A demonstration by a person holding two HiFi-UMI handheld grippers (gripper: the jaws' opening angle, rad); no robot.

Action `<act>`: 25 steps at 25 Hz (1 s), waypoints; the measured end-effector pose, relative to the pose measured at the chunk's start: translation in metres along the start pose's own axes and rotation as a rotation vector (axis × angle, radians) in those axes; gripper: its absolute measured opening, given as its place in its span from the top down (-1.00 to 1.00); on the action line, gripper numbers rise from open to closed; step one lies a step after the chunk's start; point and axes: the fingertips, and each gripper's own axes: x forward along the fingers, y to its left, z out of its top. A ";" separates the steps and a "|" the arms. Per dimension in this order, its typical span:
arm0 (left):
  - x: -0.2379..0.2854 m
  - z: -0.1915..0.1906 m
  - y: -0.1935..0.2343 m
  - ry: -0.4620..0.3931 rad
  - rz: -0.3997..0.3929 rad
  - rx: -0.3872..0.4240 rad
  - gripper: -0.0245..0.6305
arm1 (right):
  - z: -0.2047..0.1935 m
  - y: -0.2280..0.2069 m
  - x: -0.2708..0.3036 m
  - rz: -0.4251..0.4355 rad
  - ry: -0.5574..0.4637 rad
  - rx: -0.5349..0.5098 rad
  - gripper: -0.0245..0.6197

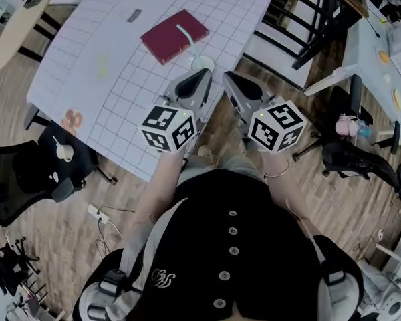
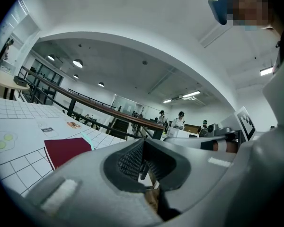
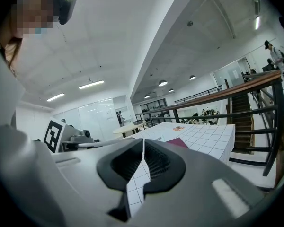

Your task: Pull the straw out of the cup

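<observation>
Clearly, our left claw [image 2: 143, 142] and right claw [image 3: 143, 145] were shut, empty. We needed one opened round the straw [image 1: 186, 37] (the other steadying the cup [image 1: 202, 63]).

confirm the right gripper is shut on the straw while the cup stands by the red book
Not quite: the right gripper is shut on nothing, as the right gripper view shows. The straw is in the cup by the red book.
</observation>
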 end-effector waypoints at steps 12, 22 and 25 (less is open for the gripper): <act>0.010 -0.006 0.027 0.013 0.086 -0.026 0.93 | -0.004 -0.012 0.034 0.093 0.057 0.018 0.92; 0.025 -0.015 0.046 0.022 0.162 -0.074 0.93 | 0.001 -0.030 0.057 0.165 0.105 0.028 0.89; 0.025 -0.018 0.054 0.018 0.189 -0.092 0.93 | -0.004 -0.034 0.063 0.179 0.127 0.035 0.87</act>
